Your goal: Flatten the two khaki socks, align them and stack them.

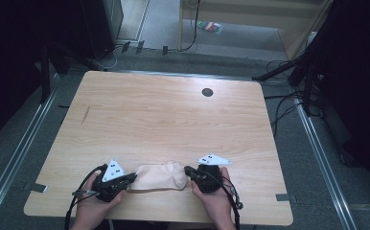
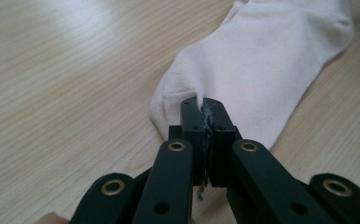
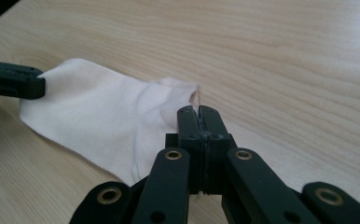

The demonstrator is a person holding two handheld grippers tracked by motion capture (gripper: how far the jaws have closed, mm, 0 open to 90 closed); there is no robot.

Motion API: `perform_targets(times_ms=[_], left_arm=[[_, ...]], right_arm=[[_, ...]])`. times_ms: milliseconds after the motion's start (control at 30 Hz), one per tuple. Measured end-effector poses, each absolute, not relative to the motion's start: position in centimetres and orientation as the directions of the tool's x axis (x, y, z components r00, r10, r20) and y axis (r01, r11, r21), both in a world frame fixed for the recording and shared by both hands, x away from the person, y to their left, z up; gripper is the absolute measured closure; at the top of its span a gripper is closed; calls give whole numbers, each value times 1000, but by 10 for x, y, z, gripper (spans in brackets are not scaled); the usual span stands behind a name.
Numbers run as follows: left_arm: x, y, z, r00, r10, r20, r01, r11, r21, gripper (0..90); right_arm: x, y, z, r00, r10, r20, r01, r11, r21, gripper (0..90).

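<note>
The sock (image 1: pixel 157 177) lies flat on the table (image 1: pixel 173 115) near its front edge, stretched between the two grippers. The left gripper (image 2: pixel 205 108) has its jaws pressed together on one end of the fabric; the right gripper (image 3: pixel 199 114) pinches the opposite end in the same way. Judged from this, both ends are secured, and any lifting, folding or turning remains to be done. The high view shows the full table, both hands and the grommet hole (image 1: pixel 207 92) at the far side. The gripper views show the seam lines and the fabric caught between the pads.
</note>
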State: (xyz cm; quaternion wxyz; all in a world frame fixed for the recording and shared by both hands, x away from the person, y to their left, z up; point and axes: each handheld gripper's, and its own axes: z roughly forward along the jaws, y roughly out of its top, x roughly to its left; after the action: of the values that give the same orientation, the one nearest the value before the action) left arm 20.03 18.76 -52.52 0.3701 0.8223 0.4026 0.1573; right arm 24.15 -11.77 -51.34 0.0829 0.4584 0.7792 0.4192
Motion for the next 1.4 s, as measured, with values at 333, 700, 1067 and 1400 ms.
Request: perform_targets(times_ms=[333,700,1067,1400], left_arm=[[199,188,-526,635,772,-14,546,-435,716,895],[209,181,-539,619,784,33,551,-464,694,888],[216,182,-541,600,799,41,554,-451,699,893],[214,195,-535,587,806,-70,514,-305,802,574]], right_arm=[[247,-116,-517,-565,787,249,631,217,744,896],[257,-115,-537,-540,808,234,689,265,674,895],[250,-124,-537,-521,827,212,701,274,658,898],[243,-123,-533,-515,825,233,671,218,709,669]])
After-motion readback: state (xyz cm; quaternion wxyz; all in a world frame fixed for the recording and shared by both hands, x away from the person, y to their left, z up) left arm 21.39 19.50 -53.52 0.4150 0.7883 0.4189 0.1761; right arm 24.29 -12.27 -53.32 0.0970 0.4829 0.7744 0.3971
